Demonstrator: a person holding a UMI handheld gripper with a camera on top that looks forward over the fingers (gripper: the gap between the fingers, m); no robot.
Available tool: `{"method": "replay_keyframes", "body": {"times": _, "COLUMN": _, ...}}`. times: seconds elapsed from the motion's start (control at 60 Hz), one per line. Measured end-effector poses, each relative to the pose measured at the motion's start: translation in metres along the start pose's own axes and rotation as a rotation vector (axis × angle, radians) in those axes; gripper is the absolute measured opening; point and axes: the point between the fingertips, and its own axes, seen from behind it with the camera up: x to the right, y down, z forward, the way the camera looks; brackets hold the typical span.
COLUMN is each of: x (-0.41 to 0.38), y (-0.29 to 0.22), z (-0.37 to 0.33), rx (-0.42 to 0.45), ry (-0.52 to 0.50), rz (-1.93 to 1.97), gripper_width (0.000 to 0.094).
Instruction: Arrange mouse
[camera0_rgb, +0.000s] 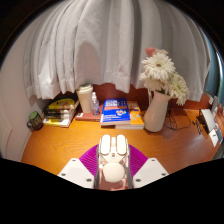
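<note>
In the gripper view, the tool (113, 172) clamps a white mouse (113, 158), both purple pads (91, 157) pressing its sides, above the near edge of the wooden bench (60, 148). Along the far edge, under white curtains (90, 45), stand a white vase (157, 110) of flowers (160, 70), stacked books (118, 112) and a small bottle (96, 103).
</note>
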Motion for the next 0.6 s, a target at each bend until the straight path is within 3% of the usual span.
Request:
{"method": "replay_keyframes", "body": {"times": 0.283, "x": -0.017, "y": 0.1, "z": 0.076, "rx": -0.177, "ry": -0.043, "rz": 0.004, "gripper_width": 0.0384}}
{"method": "replay_keyframes", "body": {"times": 0.45, "x": -0.014, "y": 0.129, "z": 0.083, "rx": -0.217, "ry": -0.037, "rz": 0.013, "gripper_width": 0.043}}
{"method": "replay_keyframes", "body": {"times": 0.6, "x": -0.013, "y": 0.128, "z": 0.085, "rx": -0.19, "ry": -0.031, "rz": 0.041, "gripper_width": 0.0501}}
